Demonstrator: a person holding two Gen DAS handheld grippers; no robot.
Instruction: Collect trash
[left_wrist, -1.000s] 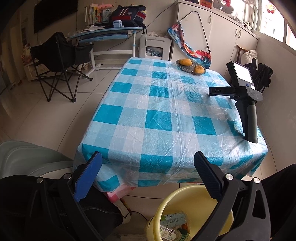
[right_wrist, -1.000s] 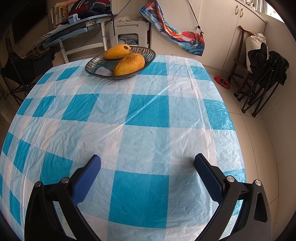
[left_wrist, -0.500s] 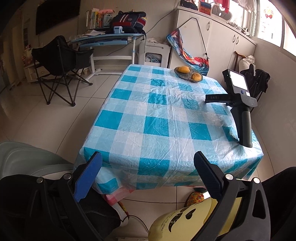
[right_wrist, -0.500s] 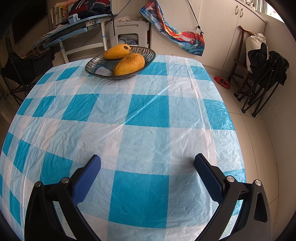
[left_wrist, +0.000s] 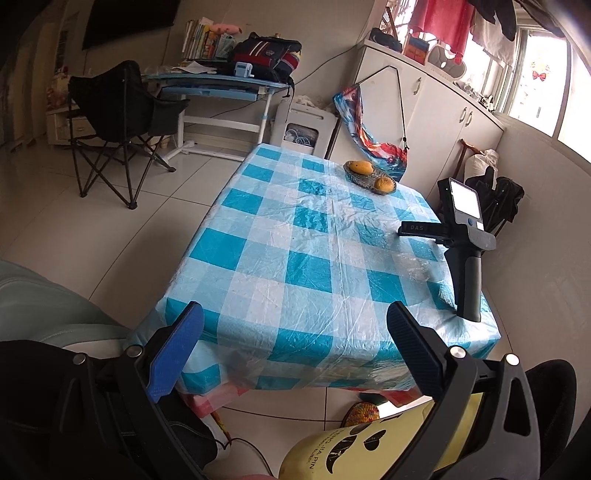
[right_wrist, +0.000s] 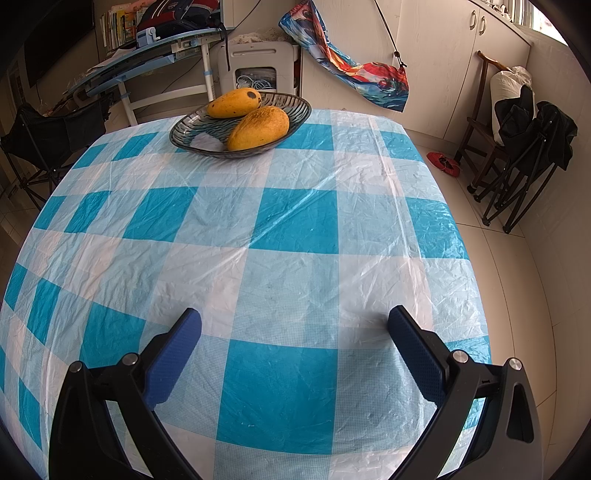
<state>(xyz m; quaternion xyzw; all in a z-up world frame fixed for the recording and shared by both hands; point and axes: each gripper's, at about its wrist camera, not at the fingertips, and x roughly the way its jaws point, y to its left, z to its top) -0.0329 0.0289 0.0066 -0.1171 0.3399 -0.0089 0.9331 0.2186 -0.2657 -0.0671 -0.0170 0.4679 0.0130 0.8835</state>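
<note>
The left hand-held gripper (left_wrist: 291, 350) hangs off the near edge of the worktop (left_wrist: 303, 258), which wears a crinkled blue-and-white checked plastic cloth. Its blue-padded jaws stand wide apart with nothing between them. Directly beneath it, on the tiled floor, sits a yellow plastic bin (left_wrist: 354, 450) with black lettering on its side; only the outer wall shows from here, so I cannot tell what lies inside.

The right hand-held gripper (right_wrist: 295, 347) is over the far right part of the worktop, also spread wide and empty, low above the cloth. From the left wrist view its black handle and lit screen (left_wrist: 466, 206) stand upright near the right edge.

I see no loose trash anywhere on the cloth. The only things on it are a dark ribbed glass dish (right_wrist: 240, 127) holding two yellow mangoes (right_wrist: 258, 127), at the far end, straight ahead of the right hand-held gripper and well apart from it. Those look like fruit, not rubbish.

So the collected trash, I judge, is already down in the bin, which lies below and just right of the left hand-held gripper, the nearer of the two. The task looks close to done.
</note>
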